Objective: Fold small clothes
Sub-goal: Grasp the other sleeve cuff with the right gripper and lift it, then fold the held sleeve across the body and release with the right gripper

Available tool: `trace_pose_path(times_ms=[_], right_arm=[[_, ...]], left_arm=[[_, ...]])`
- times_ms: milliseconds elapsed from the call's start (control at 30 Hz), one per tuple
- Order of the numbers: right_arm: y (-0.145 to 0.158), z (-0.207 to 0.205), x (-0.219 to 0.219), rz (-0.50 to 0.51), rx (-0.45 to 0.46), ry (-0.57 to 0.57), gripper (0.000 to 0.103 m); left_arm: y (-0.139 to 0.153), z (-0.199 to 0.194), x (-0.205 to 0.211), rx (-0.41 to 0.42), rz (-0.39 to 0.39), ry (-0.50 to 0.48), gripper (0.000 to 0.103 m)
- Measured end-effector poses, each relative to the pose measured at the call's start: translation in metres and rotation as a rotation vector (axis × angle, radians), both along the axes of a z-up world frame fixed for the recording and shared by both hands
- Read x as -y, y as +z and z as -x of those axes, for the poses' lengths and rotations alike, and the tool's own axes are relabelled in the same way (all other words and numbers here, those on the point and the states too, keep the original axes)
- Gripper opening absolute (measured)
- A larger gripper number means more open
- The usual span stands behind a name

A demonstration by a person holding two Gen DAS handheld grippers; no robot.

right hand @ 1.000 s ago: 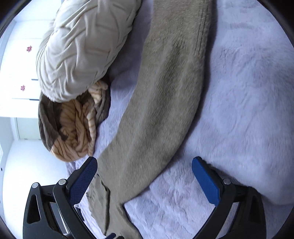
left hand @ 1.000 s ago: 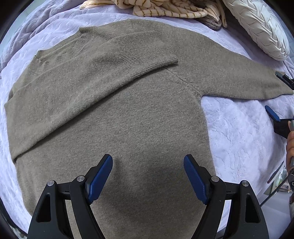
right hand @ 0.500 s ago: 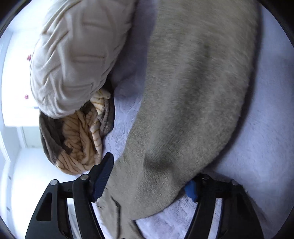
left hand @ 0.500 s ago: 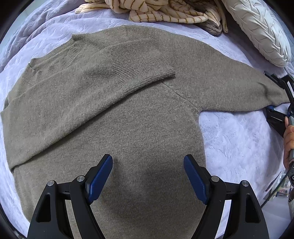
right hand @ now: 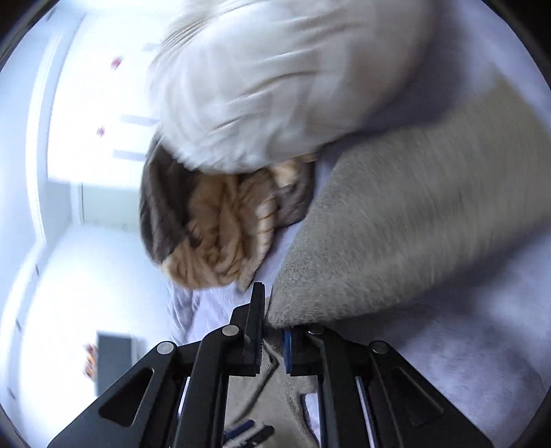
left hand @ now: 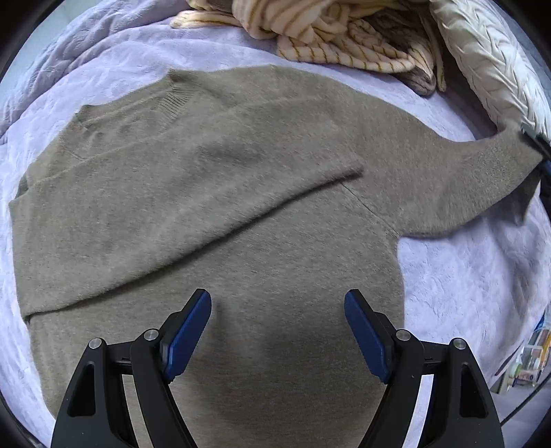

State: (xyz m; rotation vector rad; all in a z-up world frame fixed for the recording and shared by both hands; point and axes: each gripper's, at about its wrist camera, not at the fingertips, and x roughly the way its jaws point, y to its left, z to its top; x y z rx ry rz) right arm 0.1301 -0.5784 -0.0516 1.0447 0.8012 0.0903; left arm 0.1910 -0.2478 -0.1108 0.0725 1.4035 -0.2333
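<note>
A grey-brown knit sweater (left hand: 241, 220) lies flat on the lavender bedspread (left hand: 458, 275). One sleeve is folded across its chest. The other sleeve (left hand: 482, 179) stretches out to the right and rises off the bed at its cuff. My left gripper (left hand: 277, 320) is open and empty, hovering over the sweater's lower body. My right gripper (right hand: 273, 331) is shut on that sleeve's cuff (right hand: 396, 248) and holds it up; it also shows at the right edge of the left wrist view (left hand: 540, 151).
A cream and brown striped garment (left hand: 344, 31) lies crumpled at the far edge of the bed, next to a white pillow (left hand: 489, 55). Both show in the right wrist view, the garment (right hand: 220, 234) and the pillow (right hand: 282, 86). The bed's edge is at the right.
My right gripper closed on the outstretched sleeve's cuff and lifted it off the bed. My left gripper stayed open and drew back a little over the sweater.
</note>
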Motion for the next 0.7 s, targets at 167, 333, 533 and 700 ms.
trace_pose_path(times_ms=[167,333,533,700], right_arm=[[0.050,-0.048,-0.097,0.268,0.057,0.317,0.010],[0.044,-0.073,-0.222,0.472,0.062,0.625,0.010],[-0.037,-0.070,-0.345,0.680,-0.075,0.941,0.014],[-0.081,-0.054,-0.360,0.675,-0.194,0.957,0.036]], left_arm=[[0.008,-0.010,-0.042,0.052,-0.018,0.078,0.081],[0.004,-0.016,-0.103,0.071,-0.052,0.201,0.081],[-0.013,-0.003,-0.177,0.048,-0.098,0.330,0.081],[-0.027,0.007,-0.209,0.019,-0.115,0.360,0.081]])
